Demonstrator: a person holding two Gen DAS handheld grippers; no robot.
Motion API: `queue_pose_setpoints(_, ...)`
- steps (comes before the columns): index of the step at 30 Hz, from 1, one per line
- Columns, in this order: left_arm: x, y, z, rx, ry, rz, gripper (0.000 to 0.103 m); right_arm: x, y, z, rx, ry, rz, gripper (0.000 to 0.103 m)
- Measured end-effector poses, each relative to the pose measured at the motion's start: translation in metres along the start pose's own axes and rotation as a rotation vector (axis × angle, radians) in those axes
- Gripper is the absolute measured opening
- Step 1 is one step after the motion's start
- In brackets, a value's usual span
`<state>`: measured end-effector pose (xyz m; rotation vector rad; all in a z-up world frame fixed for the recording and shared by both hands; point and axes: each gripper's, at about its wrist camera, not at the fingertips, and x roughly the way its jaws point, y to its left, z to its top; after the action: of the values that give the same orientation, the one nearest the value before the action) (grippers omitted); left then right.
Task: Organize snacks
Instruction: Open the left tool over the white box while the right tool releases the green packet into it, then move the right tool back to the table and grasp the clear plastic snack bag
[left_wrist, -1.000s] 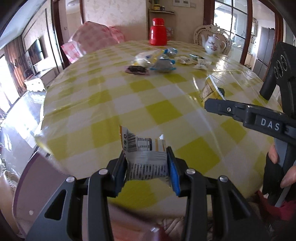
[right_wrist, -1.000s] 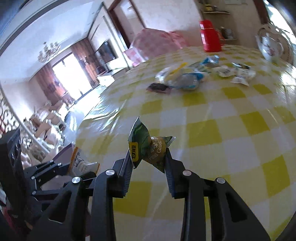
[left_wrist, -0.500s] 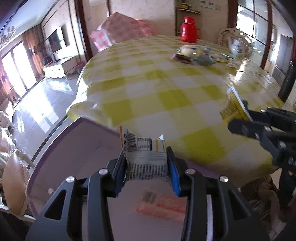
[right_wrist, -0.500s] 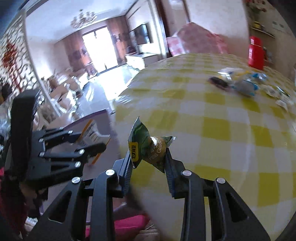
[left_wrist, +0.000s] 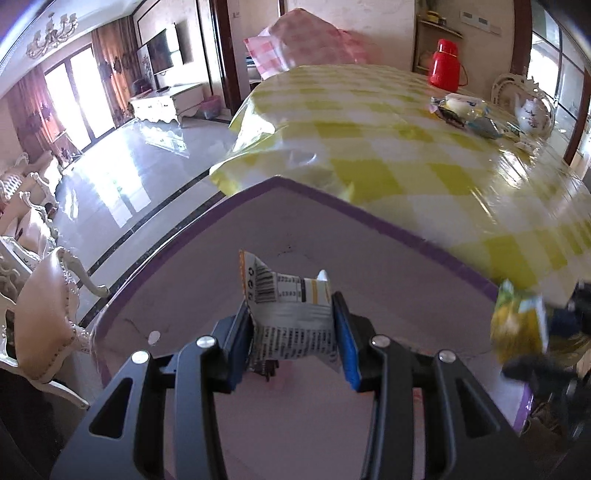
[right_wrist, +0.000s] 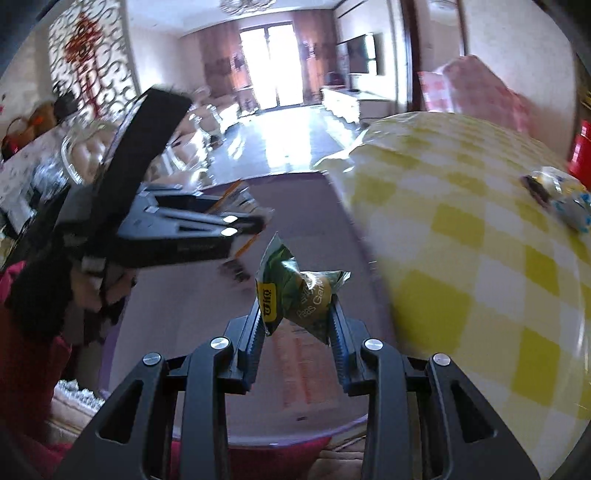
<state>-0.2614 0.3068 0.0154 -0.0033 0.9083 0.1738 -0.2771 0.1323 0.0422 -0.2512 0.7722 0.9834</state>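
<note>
Snacks: white packet (left_wrist: 291, 317) clamped in left fingers (left_wrist: 236, 343), green packet (right_wrist: 299, 295) clamped in right fingers (right_wrist: 338, 332), both directly above the purple-rimmed bin (left_wrist: 369, 221) beside the counter's (left_wrist: 406, 147) edge.

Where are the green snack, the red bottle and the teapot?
green snack (right_wrist: 301, 291), right wrist view, middle of the pack.
red bottle (left_wrist: 445, 66), left wrist view, its body.
teapot (left_wrist: 532, 114), left wrist view, its belly.
</note>
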Motion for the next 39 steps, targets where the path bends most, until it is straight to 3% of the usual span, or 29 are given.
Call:
queue_pose_setpoints(3,0.004,0.0,0.001,0.012,0.008,0.035,0.045,0.004,0.01,-0.001,-0.035,0.019,0.066,0.037)
queue_pose_setpoints(4,0.005,0.001,0.002,0.01,0.011,0.045,0.061,0.002,0.013,-0.002,-0.041,0.018,0.072,0.039)
queue_pose_setpoints(6,0.005,0.001,0.003,-0.003,-0.002,0.061,0.082,-0.002,0.014,0.0,-0.044,0.0,0.071,0.052)
queue_pose_setpoints(16,0.004,-0.01,0.013,-0.006,-0.007,0.095,0.091,-0.025,-0.026,-0.001,0.061,-0.052,0.024,0.055)
queue_pose_setpoints(18,0.002,-0.016,0.019,0.003,-0.011,0.092,0.092,-0.029,-0.037,-0.004,0.078,-0.053,0.014,0.063)
queue_pose_setpoints(22,-0.004,-0.049,0.038,0.076,-0.024,0.076,0.096,-0.039,-0.061,-0.007,0.12,-0.071,-0.024,0.067)
queue_pose_setpoints(27,0.0,-0.105,0.08,0.123,-0.033,-0.024,0.099,-0.064,-0.109,-0.019,0.217,-0.114,-0.102,0.081)
queue_pose_setpoints(30,0.017,-0.141,0.109,0.074,-0.008,-0.157,0.1,-0.081,-0.145,-0.032,0.297,-0.127,-0.167,0.083)
queue_pose_setpoints(36,0.065,-0.226,0.151,-0.061,0.064,-0.313,0.1,-0.117,-0.23,-0.07,0.523,-0.137,-0.27,0.088)
queue_pose_setpoints(39,0.084,-0.284,0.171,-0.055,0.073,-0.351,0.1,-0.134,-0.268,-0.081,0.617,-0.146,-0.273,0.088)
